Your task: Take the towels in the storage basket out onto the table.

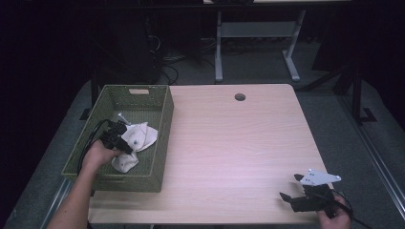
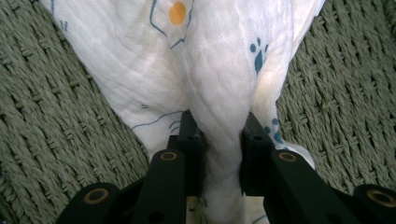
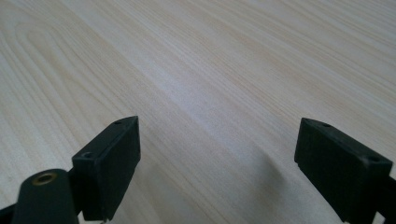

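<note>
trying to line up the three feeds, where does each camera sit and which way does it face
High view: above the person's side, looking forward and down on the table; both forearms, left gripper in the basket, right gripper.
Left gripper view: on the left gripper, facing the basket floor; its fingers pinch the cloth.
Right gripper view: on the right gripper, facing bare table; fingers apart.
Shared: high and left gripper views both show cloth and basket.

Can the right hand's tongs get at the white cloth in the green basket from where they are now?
Probably not without moving. The right tongs sit open at the table's near right corner, and the cloth lies across the table, behind the green basket's wall, already pinched by the left tongs.
</note>
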A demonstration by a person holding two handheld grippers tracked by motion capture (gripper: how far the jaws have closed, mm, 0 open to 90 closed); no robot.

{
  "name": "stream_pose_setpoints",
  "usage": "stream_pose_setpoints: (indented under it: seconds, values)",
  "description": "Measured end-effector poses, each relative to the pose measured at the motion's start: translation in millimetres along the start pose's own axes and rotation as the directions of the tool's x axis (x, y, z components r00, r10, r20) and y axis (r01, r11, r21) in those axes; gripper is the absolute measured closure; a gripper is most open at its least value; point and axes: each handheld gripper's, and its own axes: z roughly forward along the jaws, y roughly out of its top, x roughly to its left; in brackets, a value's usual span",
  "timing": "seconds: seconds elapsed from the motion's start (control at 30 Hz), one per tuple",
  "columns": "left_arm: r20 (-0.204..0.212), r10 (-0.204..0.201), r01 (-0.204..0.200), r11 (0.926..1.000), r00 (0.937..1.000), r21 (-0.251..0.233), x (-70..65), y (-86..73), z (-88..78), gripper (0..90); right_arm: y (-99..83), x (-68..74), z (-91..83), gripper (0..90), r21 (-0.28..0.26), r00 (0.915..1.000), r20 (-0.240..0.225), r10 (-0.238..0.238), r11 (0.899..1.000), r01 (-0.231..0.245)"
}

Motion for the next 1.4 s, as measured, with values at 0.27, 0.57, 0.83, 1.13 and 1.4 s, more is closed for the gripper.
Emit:
stream_pose_setpoints:
  seconds: [0.27,0.57,0.83,1.13,1.4]
  values:
    - [0.057,-0.044,0.047,0.9974,0.9974,-0.055,5.9,-6.0,-14.0,76.3,-0.6,0.8,-0.5,14.0,-0.012,0.9999,0.000,0.012,1.000,-0.012]
    - [0.083,-0.049,0.055,0.9953,0.9954,-0.079,7.3,-7.9,-20.1,76.3,0.8,4.0,1.7,14.0,-0.010,0.9999,-0.006,0.013,1.000,-0.013]
    - [0.117,-0.053,0.067,0.9908,0.9918,-0.117,10.3,-8.7,-30.1,76.3,-1.0,0.5,5.0,14.0,0.000,0.9998,-0.008,0.019,1.000,-0.019]
    - [0.180,-0.052,0.084,0.9803,0.9823,-0.179,8.1,-11.1,-42.1,76.2,0.9,1.4,6.4,14.0,0.008,0.9999,-0.011,-0.001,1.000,0.001]
    - [0.193,-0.036,0.079,0.9725,0.9805,-0.219,5.1,-16.3,-51.3,76.1,-0.1,-0.3,5.2,14.0,0.008,0.9999,-0.003,0.015,1.000,-0.015]
